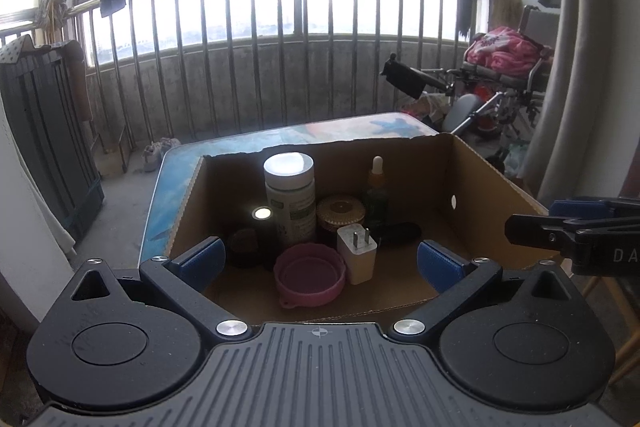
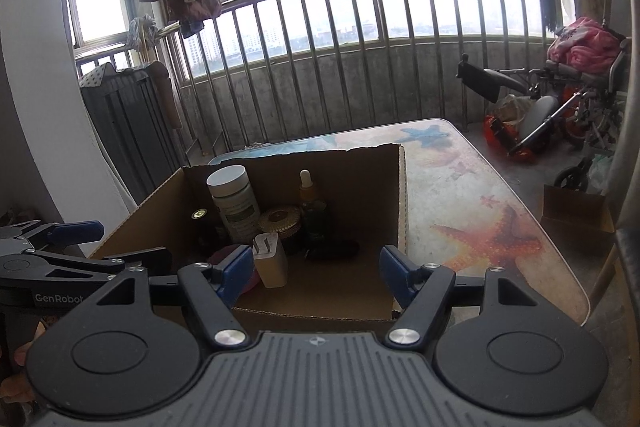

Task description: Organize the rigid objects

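An open cardboard box (image 1: 480,195) (image 2: 360,195) stands on the patterned table. Inside stand a white-capped bottle (image 1: 290,195) (image 2: 234,203), a gold jar (image 1: 340,213), a dropper bottle (image 1: 377,187) and a dark bottle with a shiny cap (image 1: 262,223). Also in the box are a white plug charger (image 1: 357,259) (image 2: 271,259), a pink lid (image 1: 310,279) and a black oblong object (image 1: 400,233). My left gripper (image 1: 320,261) hangs open over the box's near edge, nothing between its pads. My right gripper (image 2: 316,269) is open beside it, over the box's near right part, also empty.
The table (image 2: 480,227) extends right of the box with a starfish pattern. A small cardboard box (image 2: 576,223) sits off its right edge. A wheelchair (image 2: 560,99) is parked at the back right. A metal railing (image 1: 300,67) and a dark cabinet (image 1: 48,147) lie beyond.
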The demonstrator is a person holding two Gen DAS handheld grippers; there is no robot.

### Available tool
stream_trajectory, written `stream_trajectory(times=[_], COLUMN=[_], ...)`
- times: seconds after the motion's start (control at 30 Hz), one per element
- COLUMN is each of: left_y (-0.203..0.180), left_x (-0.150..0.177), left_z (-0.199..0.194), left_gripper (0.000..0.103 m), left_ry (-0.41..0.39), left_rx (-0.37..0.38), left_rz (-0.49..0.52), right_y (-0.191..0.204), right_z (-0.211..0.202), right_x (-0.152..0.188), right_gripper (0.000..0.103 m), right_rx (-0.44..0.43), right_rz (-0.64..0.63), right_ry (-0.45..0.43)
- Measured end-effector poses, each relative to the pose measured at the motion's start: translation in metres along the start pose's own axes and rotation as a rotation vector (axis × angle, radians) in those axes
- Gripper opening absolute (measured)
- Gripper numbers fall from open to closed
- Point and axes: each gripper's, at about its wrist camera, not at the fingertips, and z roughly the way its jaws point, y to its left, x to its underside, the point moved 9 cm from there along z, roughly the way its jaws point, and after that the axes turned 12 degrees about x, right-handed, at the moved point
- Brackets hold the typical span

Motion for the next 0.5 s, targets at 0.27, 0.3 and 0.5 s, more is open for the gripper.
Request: stream_trajectory(times=[0.27, 0.3, 0.5], left_y=[0.000, 0.002, 0.005], left_x=[0.004, 0.005, 0.011], left_z=[0.004, 0.005, 0.005], left_gripper=[0.103, 0.103, 0.103], left_ry=[0.006, 0.006, 0.012], left_rx=[-0.067, -0.082, -0.100], left_rz=[0.041, 0.046, 0.059], right_y=[0.002, 0.002, 0.003], right_z=[0.000, 0.000, -0.001], right_x=[0.000, 0.001, -0.001], right_gripper=[0.073, 0.073, 0.073], right_rx=[-0.009, -0.010, -0.010], right_rz=[-0.005, -0.007, -0.009], right_ry=[-0.004, -0.003, -0.006])
